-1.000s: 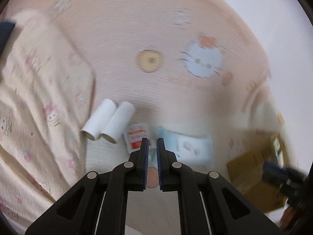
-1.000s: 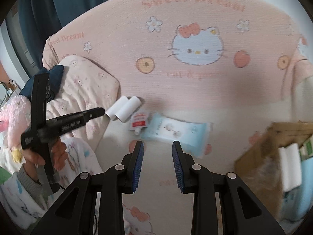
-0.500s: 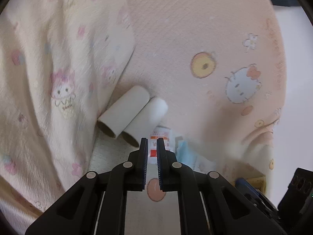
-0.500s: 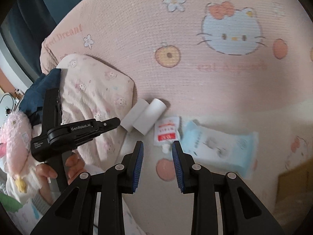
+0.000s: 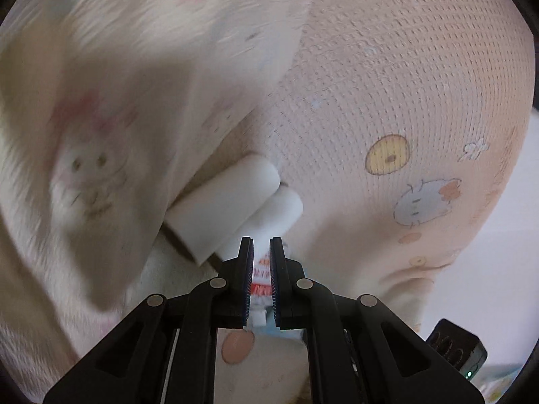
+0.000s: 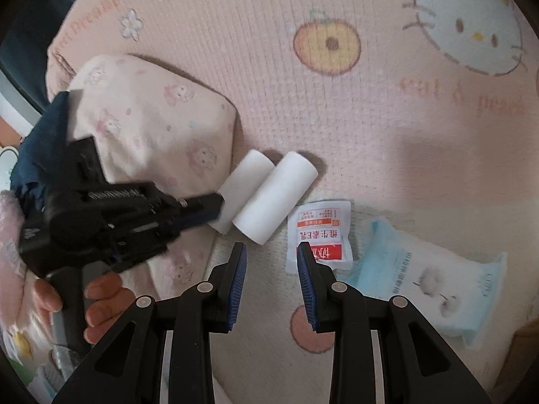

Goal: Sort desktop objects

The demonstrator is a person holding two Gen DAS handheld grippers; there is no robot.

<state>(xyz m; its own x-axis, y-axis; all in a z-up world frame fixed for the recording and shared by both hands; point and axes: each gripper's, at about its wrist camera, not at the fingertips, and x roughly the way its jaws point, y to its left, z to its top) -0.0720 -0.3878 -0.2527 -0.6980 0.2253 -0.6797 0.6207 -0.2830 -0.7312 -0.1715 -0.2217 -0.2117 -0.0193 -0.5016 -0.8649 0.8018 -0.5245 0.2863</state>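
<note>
Two white paper rolls (image 6: 274,197) lie side by side on the pink Hello Kitty blanket (image 6: 337,107). A small white and red sachet (image 6: 320,234) lies to their right, then a light blue wet-wipes pack (image 6: 427,282). My right gripper (image 6: 271,252) is open and empty, just short of the rolls and the sachet. My left gripper (image 5: 261,245) has its jaws nearly closed with nothing between them; it also shows in the right wrist view (image 6: 215,207), with its tips at the left roll's near end. In the left wrist view the rolls (image 5: 229,208) are just ahead and the sachet (image 5: 261,272) lies under the fingers.
A cream patterned pillow (image 6: 151,124) lies left of the rolls, touching them. My hand (image 6: 101,299) holds the left gripper's handle. A cardboard box corner (image 6: 525,336) shows at the right edge.
Both grippers have moved closer to the rolls. The left gripper's tips have come up to the left roll's end; the right gripper has come in over the sachet area.
</note>
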